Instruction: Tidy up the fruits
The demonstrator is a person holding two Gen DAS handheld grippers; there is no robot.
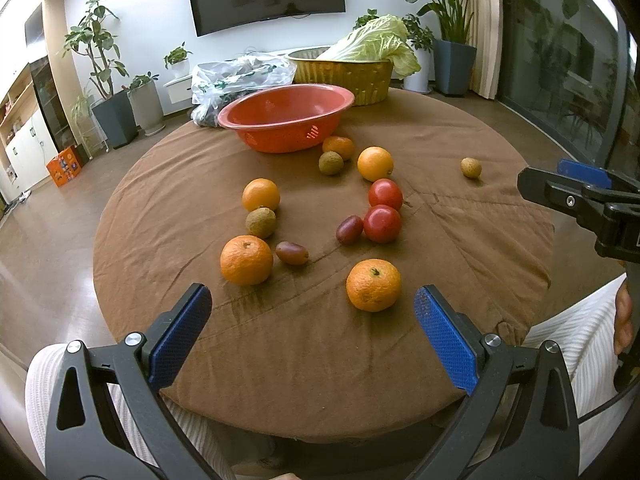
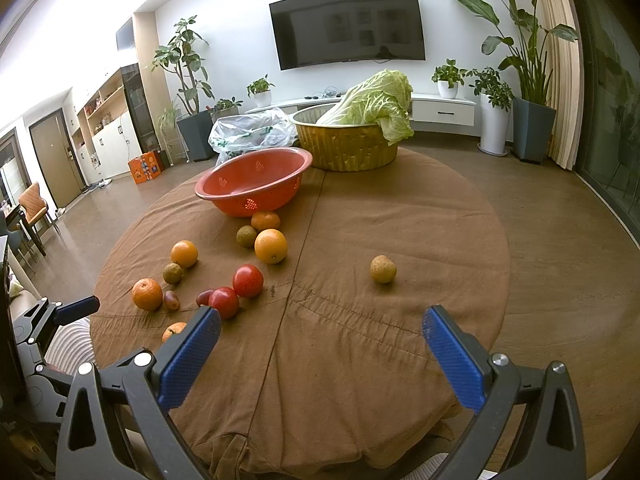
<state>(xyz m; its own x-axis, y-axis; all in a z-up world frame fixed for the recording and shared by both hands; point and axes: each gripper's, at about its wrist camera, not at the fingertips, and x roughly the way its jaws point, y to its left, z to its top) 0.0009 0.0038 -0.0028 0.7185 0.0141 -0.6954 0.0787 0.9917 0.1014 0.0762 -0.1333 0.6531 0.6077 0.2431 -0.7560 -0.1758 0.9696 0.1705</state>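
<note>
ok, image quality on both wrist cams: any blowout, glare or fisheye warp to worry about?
Left wrist view: sharp on the fruit, soft shadows, round table bowed by fisheye, dark vignette in the corners, reflections on the glass door. Right wrist view: upper-left ceiling blown out white, TV curved by distortion, fruit and red basket evenly lit.

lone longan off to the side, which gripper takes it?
Probably right. The lone longan lies just ahead of the open right gripper, slightly right of centre. The open left gripper faces the orange cluster instead.
</note>
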